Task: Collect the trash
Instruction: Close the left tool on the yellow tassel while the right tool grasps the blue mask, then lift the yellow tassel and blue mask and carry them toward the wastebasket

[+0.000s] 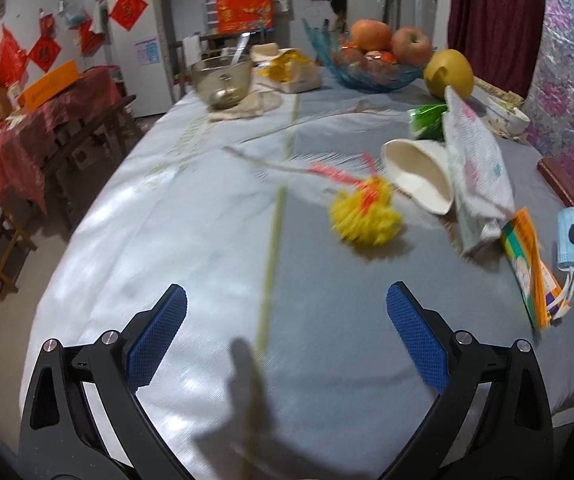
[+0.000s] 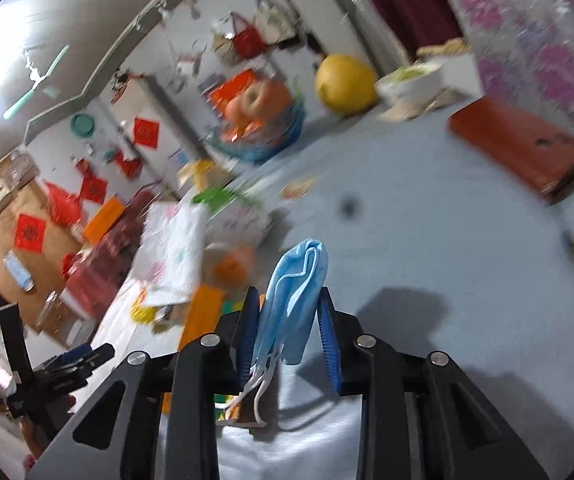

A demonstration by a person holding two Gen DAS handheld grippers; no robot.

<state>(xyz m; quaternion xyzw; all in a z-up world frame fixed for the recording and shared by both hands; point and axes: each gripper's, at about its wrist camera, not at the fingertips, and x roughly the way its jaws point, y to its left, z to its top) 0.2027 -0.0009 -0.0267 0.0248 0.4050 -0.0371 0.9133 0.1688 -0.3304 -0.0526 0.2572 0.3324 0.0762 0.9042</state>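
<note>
My left gripper (image 1: 286,306) is open and empty, low over the pale tablecloth (image 1: 191,216). A yellow crumpled wrapper with a red strip (image 1: 365,216) lies ahead of it, a little to the right. Beyond lie a tipped white paper cup (image 1: 419,178), a patterned white tissue pack (image 1: 475,168), a green packet (image 1: 427,120) and an orange snack wrapper (image 1: 531,268). My right gripper (image 2: 289,300) is shut on a folded blue face mask (image 2: 297,276), held above the table; the mask also shows at the right edge of the left wrist view (image 1: 567,240).
A blue glass fruit bowl with apples (image 1: 371,64), a yellow pomelo (image 1: 449,72), a glass mixing bowl (image 1: 223,78) and a white bowl (image 1: 507,118) stand at the far end. A brown wallet (image 2: 519,148) lies at the right edge. A chair and side table (image 1: 47,136) stand left.
</note>
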